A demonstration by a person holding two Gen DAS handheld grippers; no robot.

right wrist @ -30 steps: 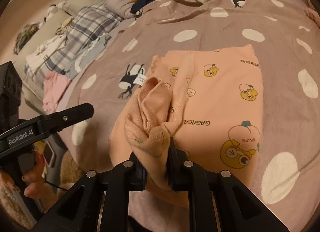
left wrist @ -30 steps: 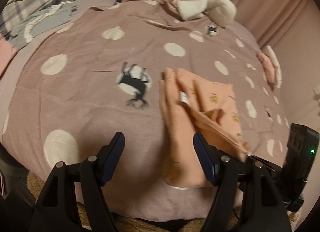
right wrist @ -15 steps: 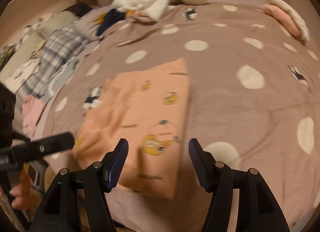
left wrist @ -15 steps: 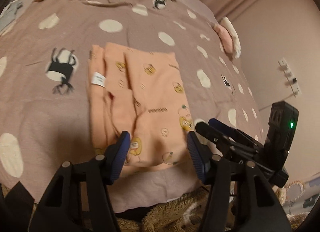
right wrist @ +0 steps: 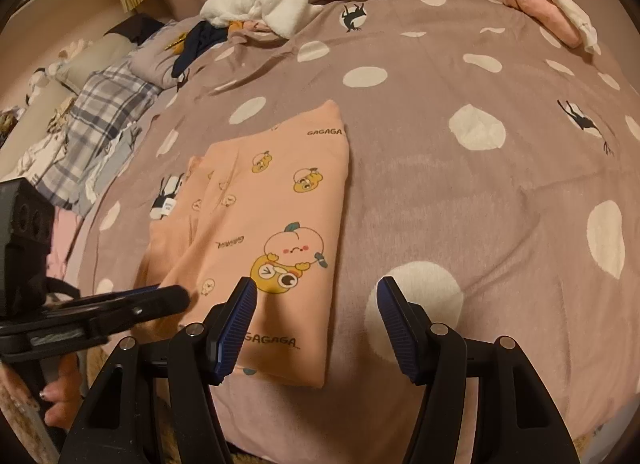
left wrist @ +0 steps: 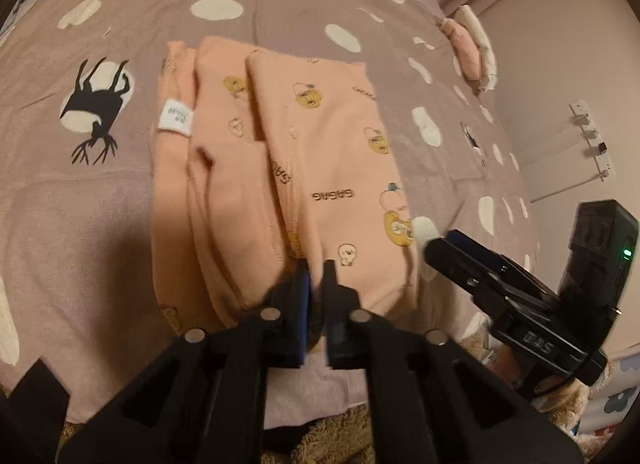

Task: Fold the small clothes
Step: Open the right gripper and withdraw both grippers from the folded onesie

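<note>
I am working on the peach-pink cotton garment printed with cartoon chicks point(left wrist: 320, 151), which is lying folded into long overlapping panels on the mauve bedspread with white spots point(left wrist: 240, 7), close to the bed's near edge, with its white care label point(left wrist: 175, 119) showing on the panel toward the black cat print point(left wrist: 96, 103).

My left claw point(left wrist: 316, 268) is pinching the garment's near hem at the middle seam, jaws all but shut on the fabric. My judgement is that I may be gripping only the top layer there; if I am lifting now, the lower panels could be staying behind and the lengthwise folds sliding apart. Pulling from one point could also be skewing the hem, since the corner away from the cat print is lying free.

My right claw point(right wrist: 316, 320) is standing about half open and holding nothing, one finger over the garment's near corner and the other over the bedspread beyond its edge. Closing from here could be catching bedspread along with cloth.

Both claws are pointing steeply down toward the near hem, side by side. A hand point(right wrist: 60, 396) is gripping the left claw's handle below the bed's edge.
</note>
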